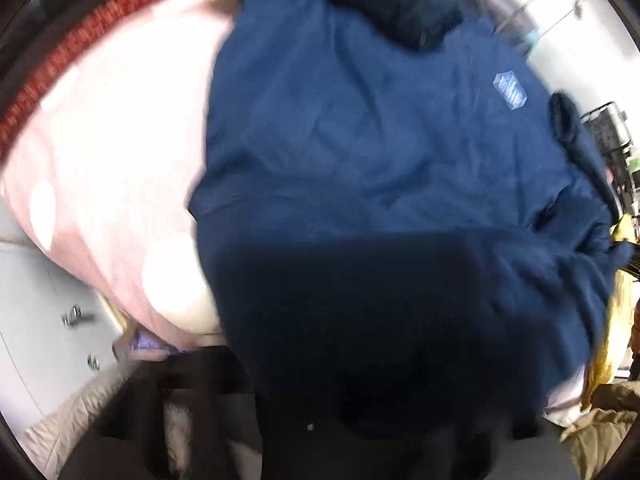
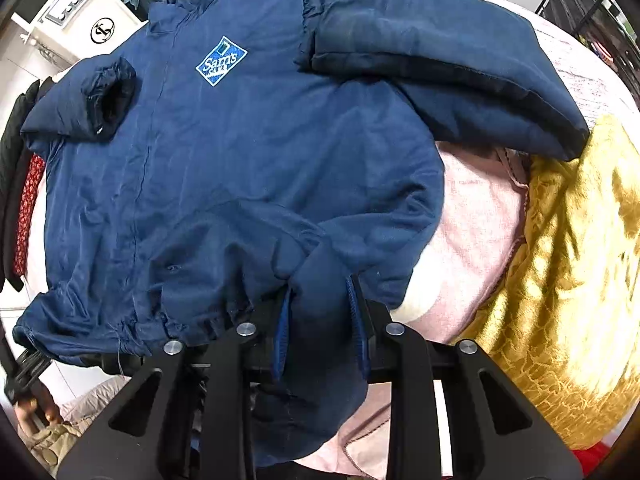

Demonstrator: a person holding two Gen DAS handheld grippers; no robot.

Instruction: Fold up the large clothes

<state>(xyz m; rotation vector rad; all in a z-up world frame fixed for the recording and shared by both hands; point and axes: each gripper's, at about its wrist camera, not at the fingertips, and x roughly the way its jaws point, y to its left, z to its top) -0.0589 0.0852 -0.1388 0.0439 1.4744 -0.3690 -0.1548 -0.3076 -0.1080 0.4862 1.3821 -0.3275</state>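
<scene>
A navy padded jacket [image 2: 240, 160] lies front-up on a pink bed cover [image 2: 472, 220], its blue logo patch [image 2: 221, 62] showing. One sleeve [image 2: 420, 60] is folded across the chest, and the other cuff [image 2: 112, 96] rests near the collar. My right gripper [image 2: 320, 326] is shut on the bunched hem, with fabric filling the gap between its blue pads [image 2: 282, 332]. My left gripper [image 2: 22, 364] shows as a black shape at the hem's far left corner, with a hand below it. In the blurred left wrist view the jacket [image 1: 360, 140] fills the frame, and a dark fold hides the fingers.
A yellow patterned blanket [image 2: 568, 260] lies bunched to the right of the jacket. Dark garments [image 2: 12, 160] and a red patterned cloth [image 2: 28, 208] hang past the left edge. A white cabinet [image 2: 80, 20] and a black rack [image 2: 592, 8] stand beyond the bed. White drawers [image 1: 40, 320] are beside it.
</scene>
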